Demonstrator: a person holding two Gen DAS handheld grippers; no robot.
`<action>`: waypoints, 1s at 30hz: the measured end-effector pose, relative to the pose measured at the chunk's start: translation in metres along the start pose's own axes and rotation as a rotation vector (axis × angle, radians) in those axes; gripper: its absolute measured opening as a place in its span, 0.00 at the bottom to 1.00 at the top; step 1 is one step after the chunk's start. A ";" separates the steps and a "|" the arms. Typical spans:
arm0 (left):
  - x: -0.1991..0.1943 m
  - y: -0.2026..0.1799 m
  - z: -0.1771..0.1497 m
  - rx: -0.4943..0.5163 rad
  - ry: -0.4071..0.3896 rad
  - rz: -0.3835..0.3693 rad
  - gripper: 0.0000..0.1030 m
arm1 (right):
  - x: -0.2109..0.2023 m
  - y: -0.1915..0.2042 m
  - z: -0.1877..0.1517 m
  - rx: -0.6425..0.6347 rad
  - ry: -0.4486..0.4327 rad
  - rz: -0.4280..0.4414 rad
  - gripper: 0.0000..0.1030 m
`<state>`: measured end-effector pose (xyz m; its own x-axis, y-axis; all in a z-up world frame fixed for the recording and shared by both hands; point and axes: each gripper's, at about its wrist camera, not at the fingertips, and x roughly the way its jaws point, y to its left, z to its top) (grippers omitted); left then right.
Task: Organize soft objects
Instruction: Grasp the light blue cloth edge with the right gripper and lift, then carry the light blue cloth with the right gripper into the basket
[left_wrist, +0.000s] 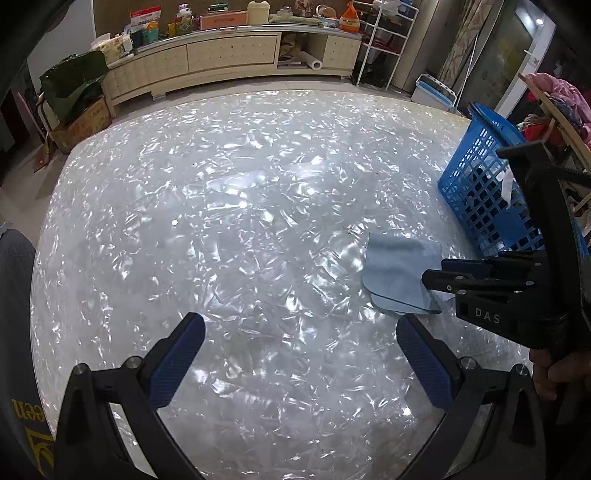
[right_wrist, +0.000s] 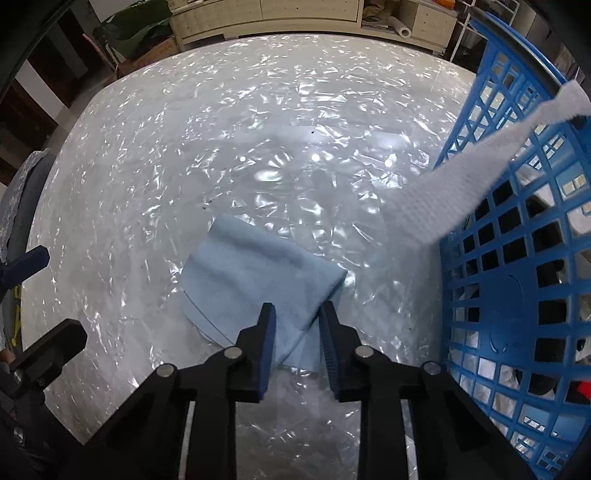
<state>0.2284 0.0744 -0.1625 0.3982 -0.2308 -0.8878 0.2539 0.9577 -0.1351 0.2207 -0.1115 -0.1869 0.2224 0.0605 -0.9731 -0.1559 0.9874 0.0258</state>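
A folded light blue cloth (right_wrist: 258, 280) lies on the shiny white table (right_wrist: 184, 147), next to the blue plastic basket (right_wrist: 517, 258). It also shows in the left wrist view (left_wrist: 399, 269). My right gripper (right_wrist: 297, 314) has its jaws partly closed around the cloth's near corner, with a narrow gap showing between the pads; in the left wrist view it (left_wrist: 434, 280) sits at the cloth's right edge. My left gripper (left_wrist: 301, 332) is wide open and empty above the table, left of the cloth. A white knitted strip (right_wrist: 480, 166) hangs over the basket's rim.
The blue basket (left_wrist: 487, 184) stands at the table's right side and holds more fabric. Beyond the table are a cream cabinet (left_wrist: 229, 55) with clutter on top, a white rack (left_wrist: 384, 37) and a cardboard box (left_wrist: 81, 125).
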 end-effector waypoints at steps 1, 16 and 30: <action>-0.002 0.000 -0.001 0.001 -0.002 0.000 1.00 | -0.001 0.001 -0.002 -0.005 0.000 0.003 0.14; -0.039 0.006 -0.016 -0.022 -0.055 -0.001 1.00 | -0.038 0.023 -0.022 -0.026 -0.026 0.070 0.02; -0.111 -0.030 -0.030 -0.011 -0.152 0.004 1.00 | -0.133 0.025 -0.061 -0.079 -0.183 0.151 0.02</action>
<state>0.1503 0.0761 -0.0725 0.5280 -0.2494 -0.8118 0.2428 0.9603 -0.1371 0.1289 -0.1041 -0.0709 0.3603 0.2388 -0.9018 -0.2734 0.9513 0.1427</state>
